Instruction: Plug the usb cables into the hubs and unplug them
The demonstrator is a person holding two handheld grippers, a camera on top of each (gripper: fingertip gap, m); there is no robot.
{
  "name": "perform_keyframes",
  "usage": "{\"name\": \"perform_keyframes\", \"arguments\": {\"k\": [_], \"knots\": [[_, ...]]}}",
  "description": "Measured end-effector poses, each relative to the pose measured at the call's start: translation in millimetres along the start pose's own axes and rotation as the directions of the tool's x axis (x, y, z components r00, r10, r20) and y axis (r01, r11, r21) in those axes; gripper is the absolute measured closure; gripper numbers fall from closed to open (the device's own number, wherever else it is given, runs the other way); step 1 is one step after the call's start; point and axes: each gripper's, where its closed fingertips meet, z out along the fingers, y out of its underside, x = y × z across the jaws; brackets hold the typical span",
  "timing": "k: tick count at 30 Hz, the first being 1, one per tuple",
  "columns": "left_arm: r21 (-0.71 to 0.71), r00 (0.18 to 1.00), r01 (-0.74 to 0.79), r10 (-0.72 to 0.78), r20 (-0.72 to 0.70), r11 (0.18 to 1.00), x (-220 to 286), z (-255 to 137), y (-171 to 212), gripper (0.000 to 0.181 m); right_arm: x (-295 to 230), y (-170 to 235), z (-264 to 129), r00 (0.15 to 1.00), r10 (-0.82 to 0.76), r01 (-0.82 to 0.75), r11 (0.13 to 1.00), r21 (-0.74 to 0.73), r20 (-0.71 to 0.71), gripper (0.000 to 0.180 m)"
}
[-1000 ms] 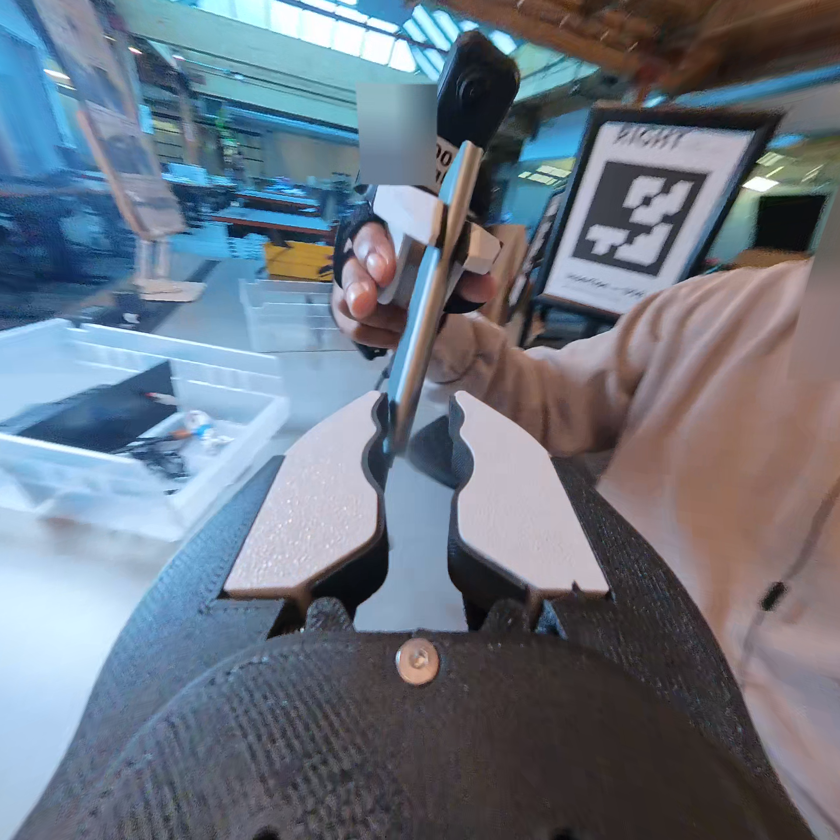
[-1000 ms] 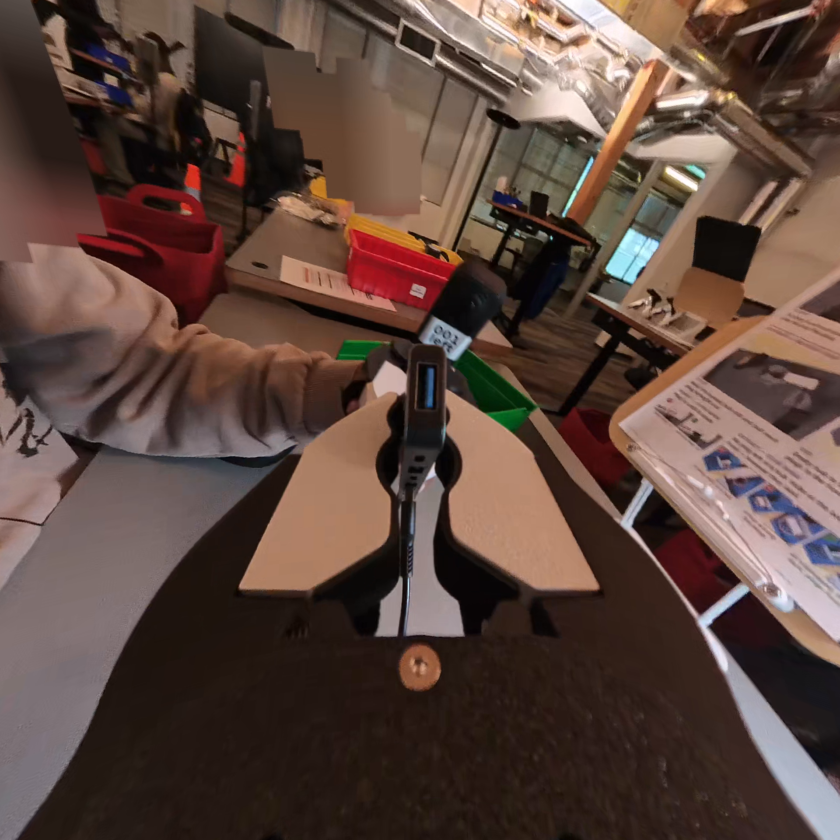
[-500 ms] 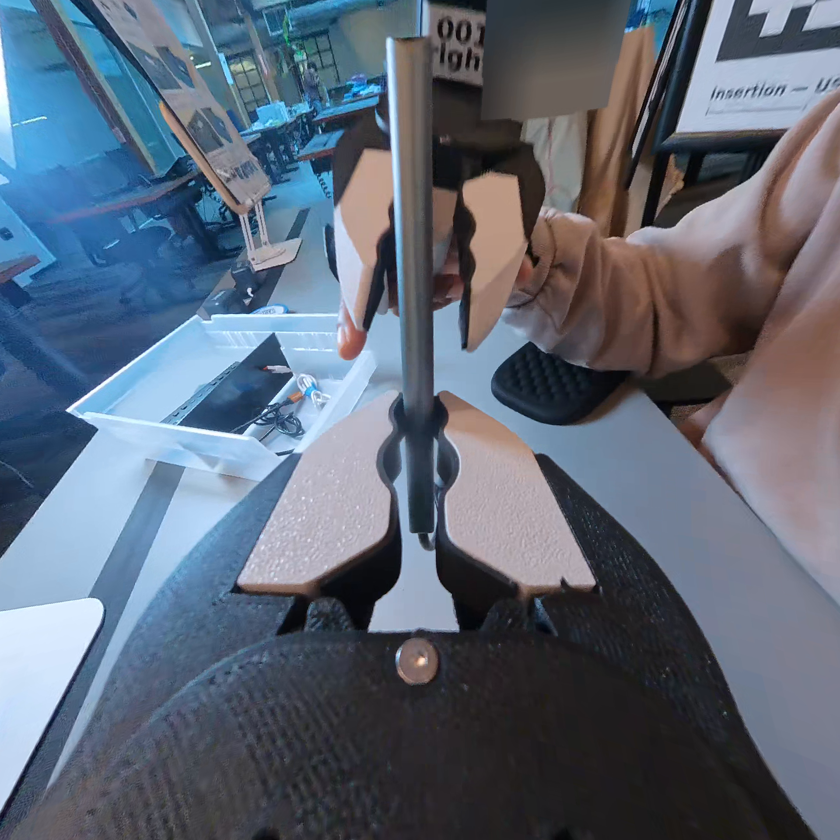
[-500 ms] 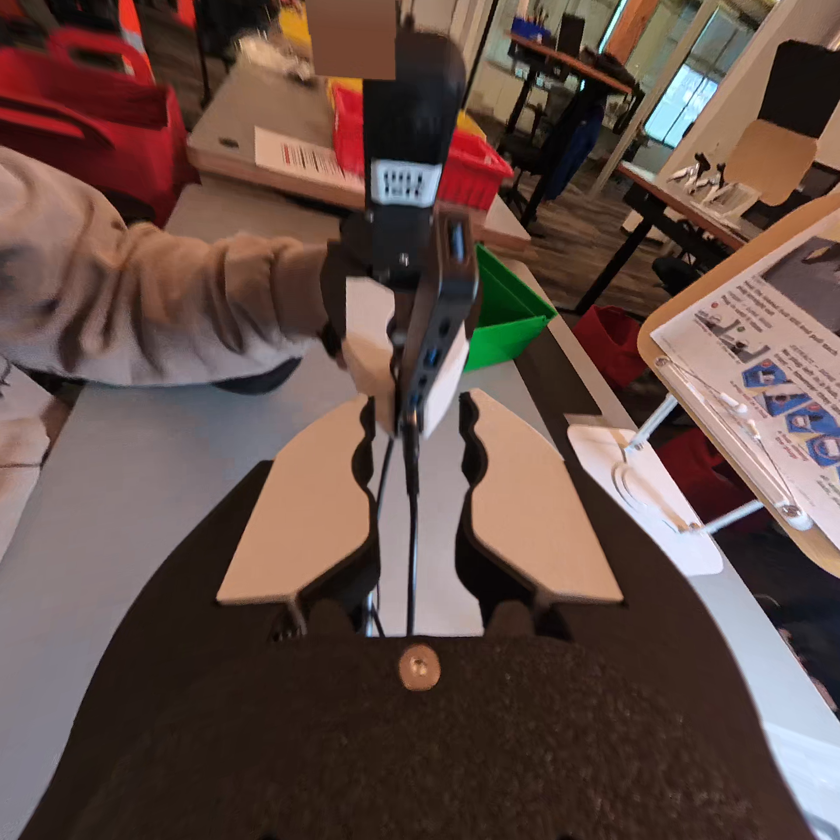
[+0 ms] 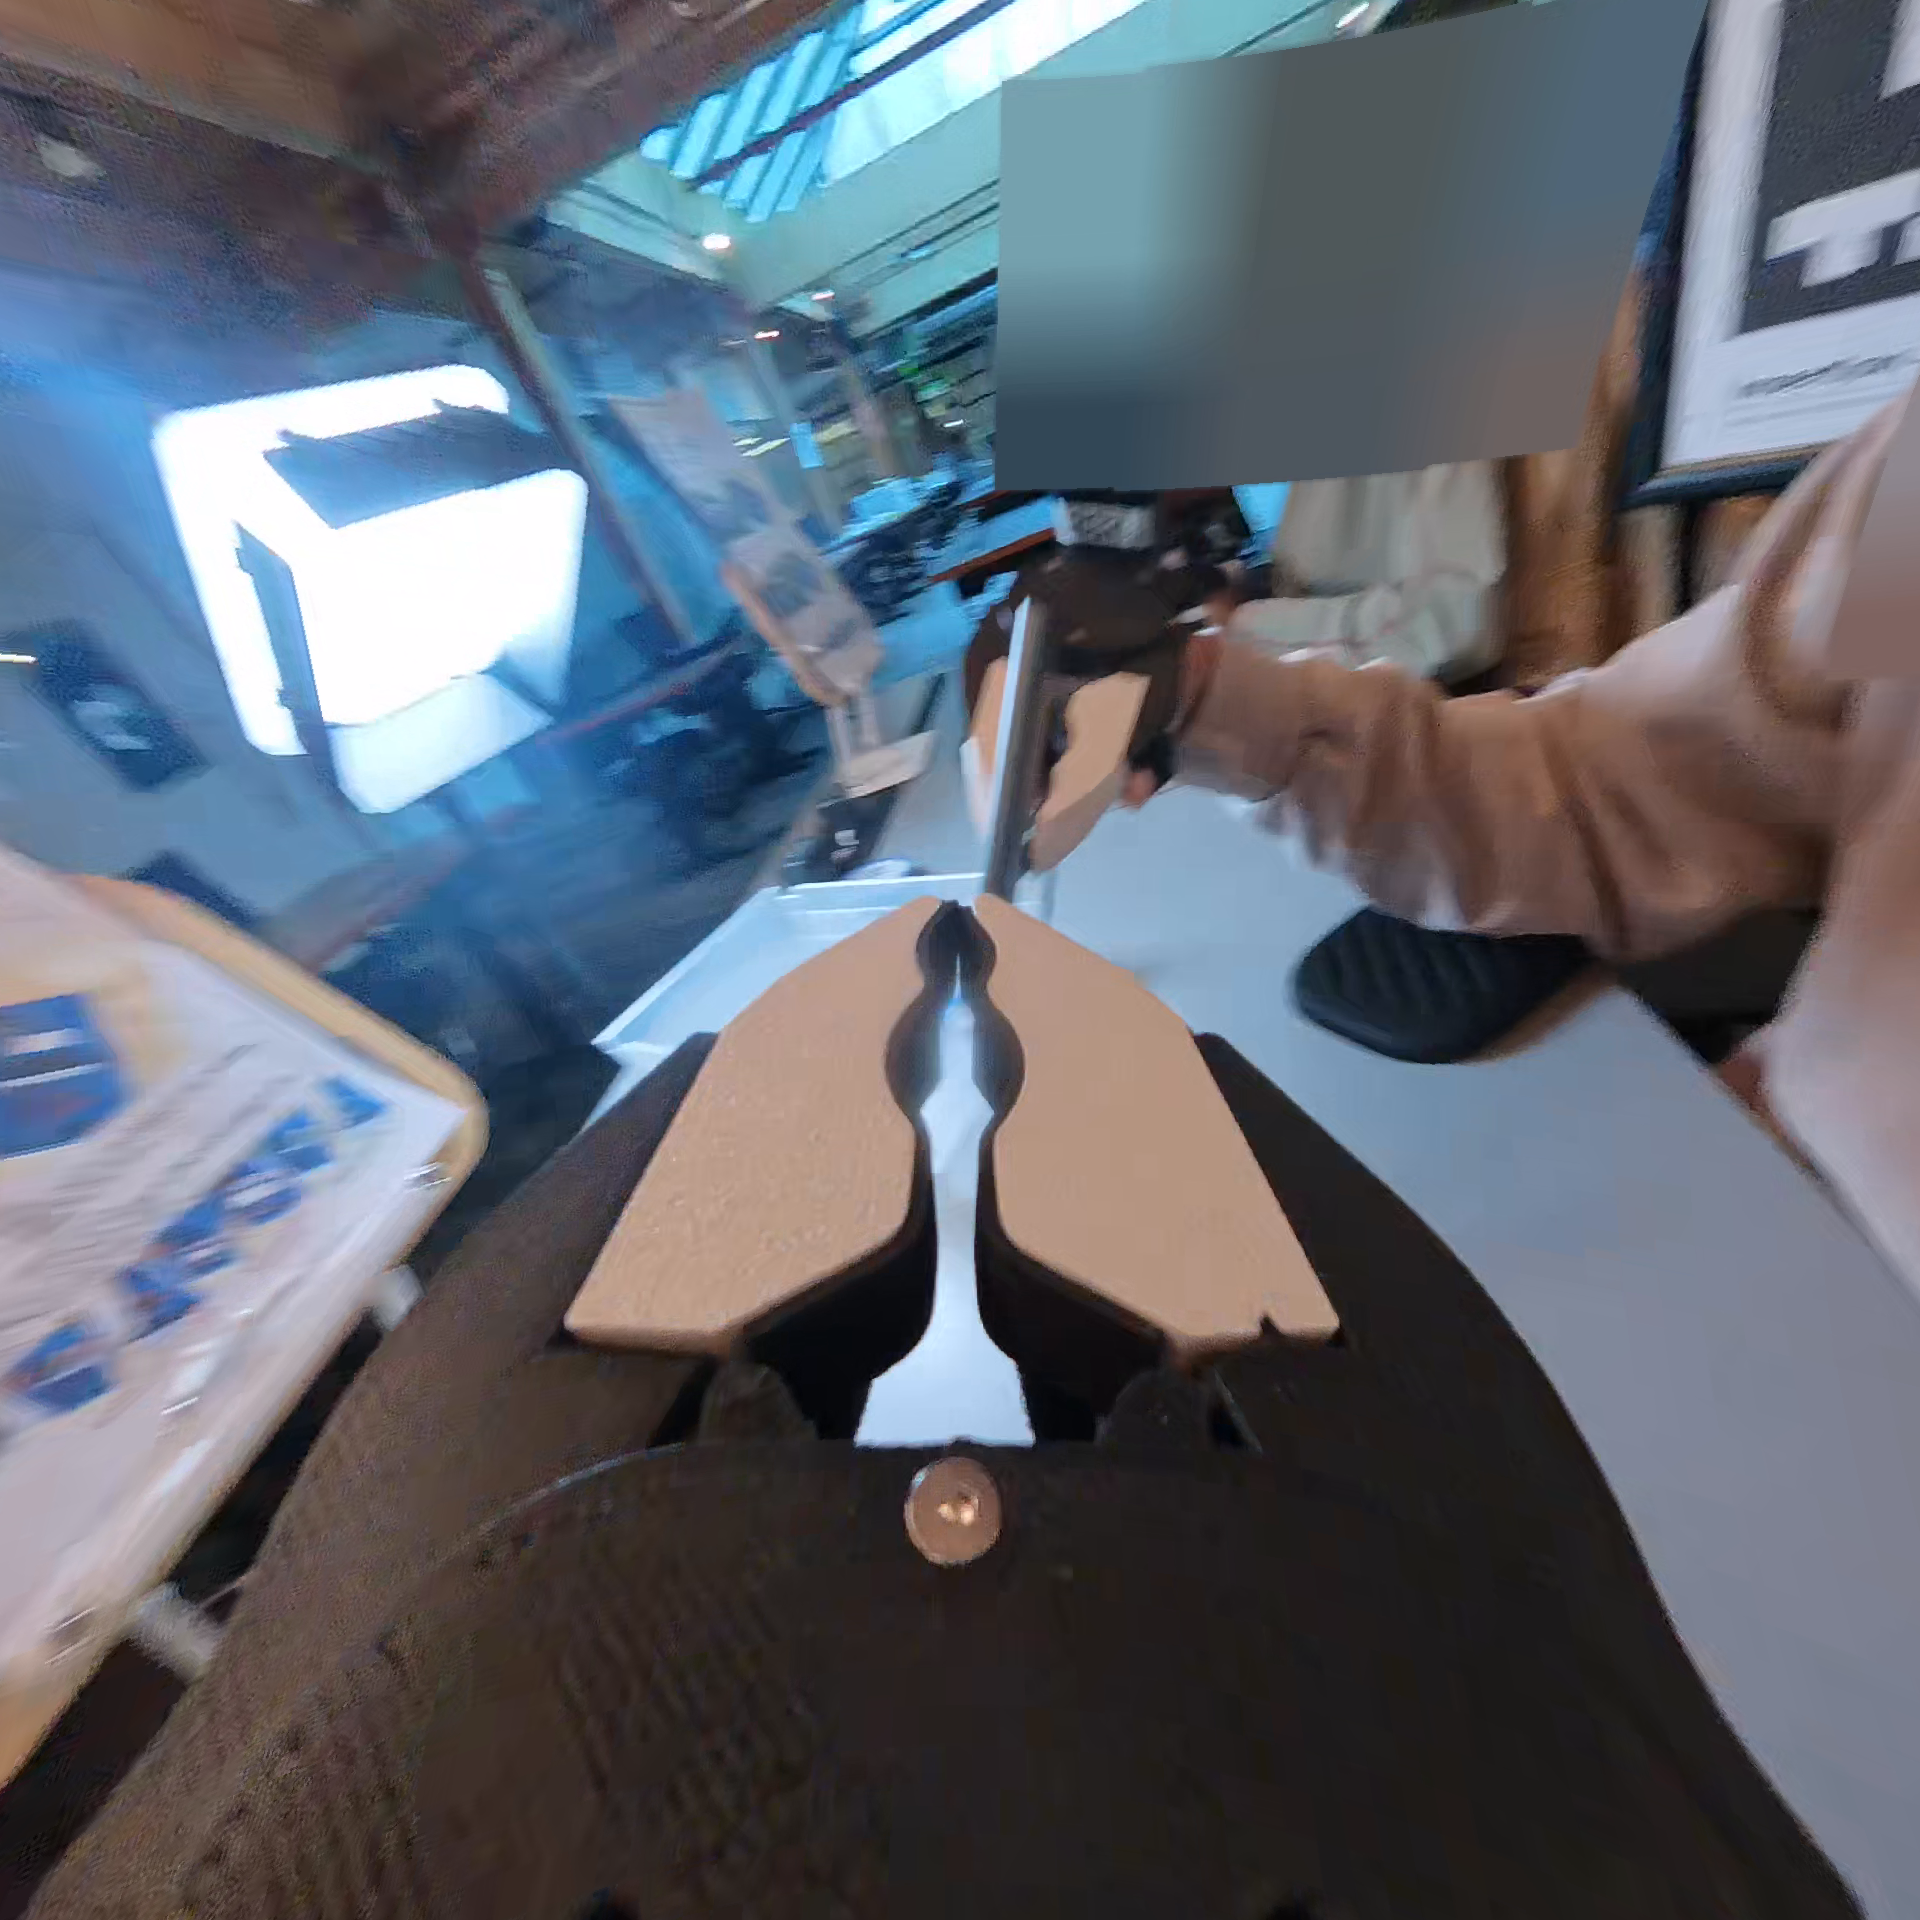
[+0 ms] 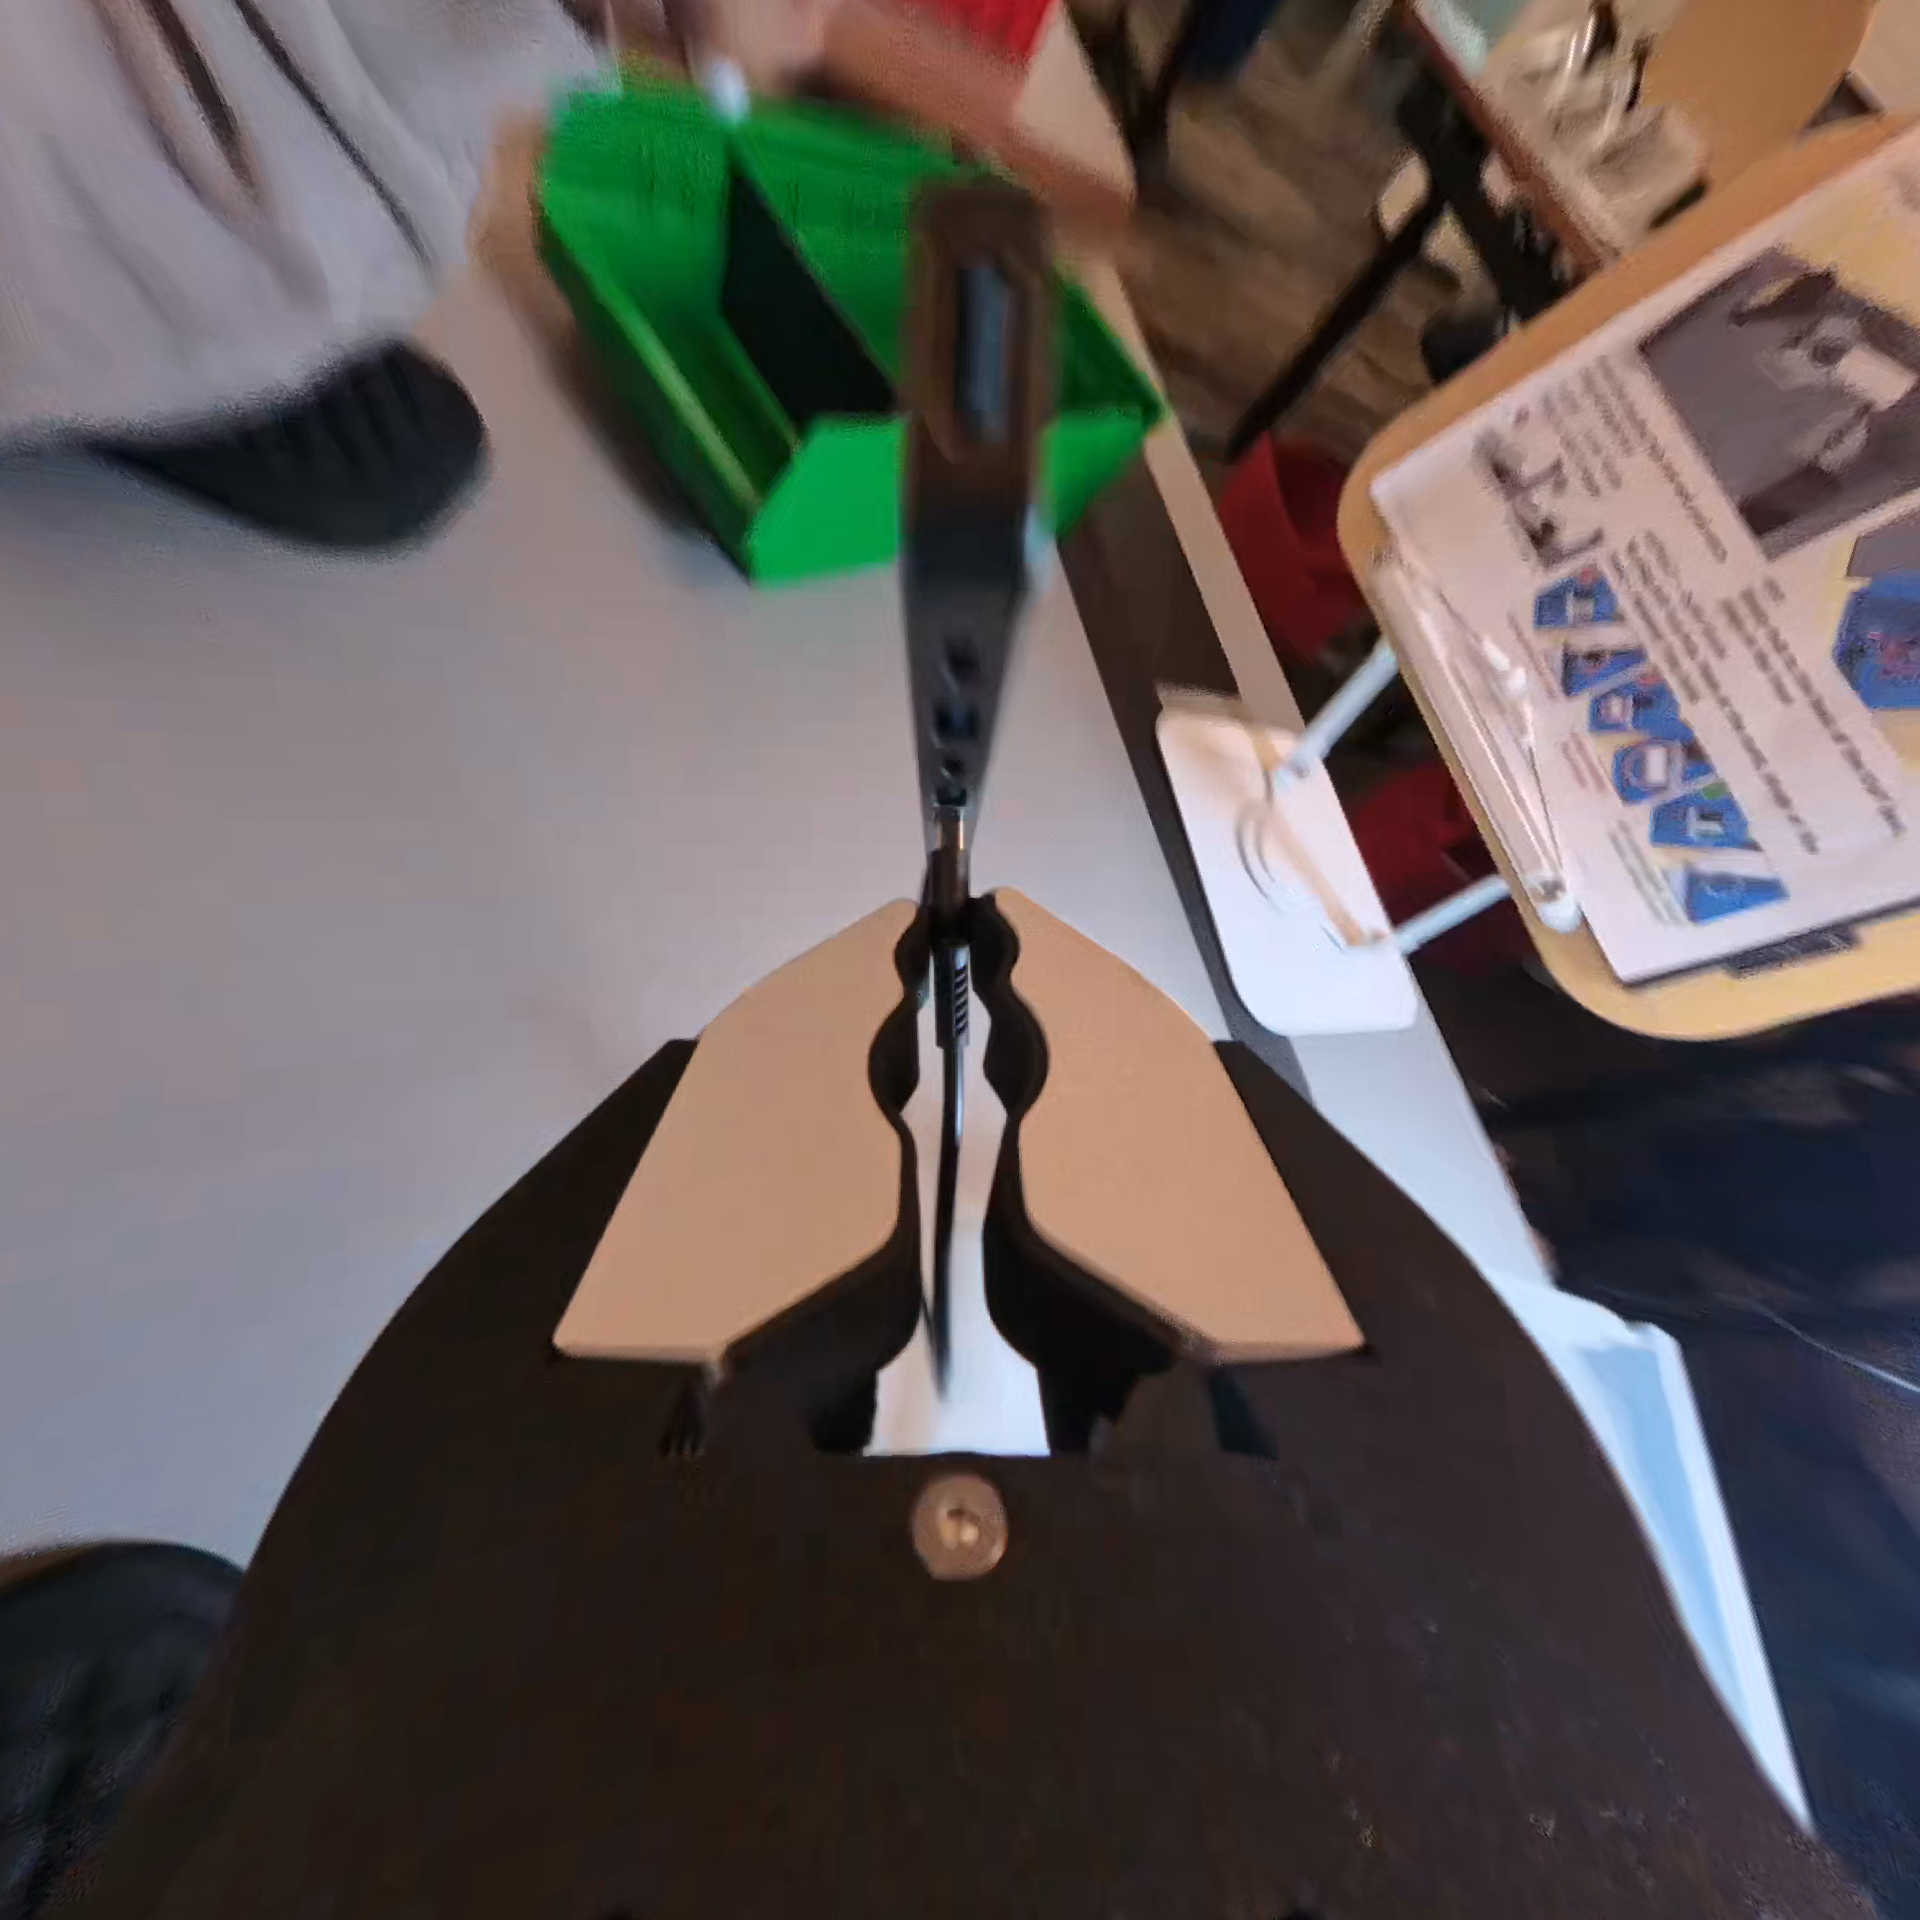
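My left gripper (image 5: pixel 958 914) is shut with its tips touching and nothing between them. Beyond it, the slim grey USB hub (image 5: pixel 1013 748) stands on end in front of the right gripper (image 5: pixel 1075 748), which a person's sleeved hand holds. In the right wrist view, my right gripper (image 6: pixel 954 920) is shut on the black USB cable (image 6: pixel 951 997) at its plug end. The dark hub (image 6: pixel 971 436) extends forward from that plug above the table, blurred, with several ports along its edge.
A green bin (image 6: pixel 665 343) sits far across the grey table (image 6: pixel 364 831). A black wrist pad (image 5: pixel 1434 987) lies near the person's sleeve. An instruction board (image 6: pixel 1662 623) on a white stand (image 6: pixel 1288 862) is at the right, another board (image 5: pixel 208 1195) at the left, and a white tray (image 5: pixel 831 904) lies behind the left fingers. The grippers' ends are close to 15 cm from one another.
My left gripper has let go of the hub, closed empty and drawn back from it. My right gripper has closed on the cable at the hub's end and tilted down toward the table.
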Motion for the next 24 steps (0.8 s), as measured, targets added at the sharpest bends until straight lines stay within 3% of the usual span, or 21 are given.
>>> {"name": "perform_keyframes", "arguments": {"k": [1, 3, 5, 6, 7, 9, 10, 14, 16, 19, 21, 24], "knots": [[-0.019, 0.997, -0.039, 0.040, 0.069, 0.999, -7, -5, -2, 0.181, 1, -13, -10, 0.999, 0.040, -0.042, 0.995, 0.089, 0.021, 0.172], [-0.060, 0.982, -0.102, 0.110, 0.152, 0.993, -14, 3, -1, 0.181, 1, -26, -17, 1.000, 0.023, -0.023, 0.990, 0.137, 0.002, 0.172], [-0.076, 0.993, -0.079, 0.085, 0.086, 0.994, 0, 29, 9, 0.180, -8, -32, -8, 1.000, -0.016, 0.014, 0.991, 0.130, 0.010, 0.172], [-0.101, 0.998, -0.050, 0.054, 0.038, 0.994, 8, 45, 19, 0.168, -13, -35, -1, 0.999, -0.028, 0.024, 0.992, 0.127, 0.024, 0.172], [-0.127, 0.999, -0.036, 0.038, 0.013, 0.991, 14, 60, 29, 0.141, -19, -36, 6, 0.998, -0.038, 0.033, 0.992, 0.119, 0.046, 0.172], [-0.196, 0.998, -0.051, 0.046, -0.030, 0.979, 27, 86, 53, 0.150, -33, -36, 21, 0.994, -0.065, 0.056, 0.993, 0.102, 0.092, 0.172], [-0.228, 0.994, -0.099, 0.088, -0.060, 0.969, 34, 93, 62, 0.168, -39, -37, 27, 0.991, -0.082, 0.072, 0.993, 0.097, 0.106, 0.172], [-0.247, 0.990, -0.137, 0.122, -0.076, 0.959, 33, 78, 53, 0.169, -39, -28, 27, 0.987, -0.081, 0.073, 0.995, 0.066, 0.136, 0.172], [-0.191, 0.994, -0.108, 0.110, 0.002, 0.976, 13, 47, 31, 0.169, -16, -14, 14, 0.997, -0.071, 0.070, 0.997, 0.021, 0.044, 0.172], [-0.074, 0.983, -0.058, 0.070, 0.172, 0.996, -20, -3, -1, 0.170, 36, -40, -38, 0.979, 0.060, -0.004, 0.963, 0.270, -0.196, 0.172], [0.038, 0.941, -0.040, 0.025, 0.339, 0.998, -46, -30, -23, 0.170, 75, -57, -89, 0.892, 0.194, 0.027, 0.879, 0.477, -0.408, 0.172], [0.186, 0.928, -0.023, -0.048, 0.369, 0.982, -54, -43, -39, 0.170, 101, -52, -137, 0.773, 0.304, 0.107, 0.803, 0.586, -0.557, 0.172]]}}
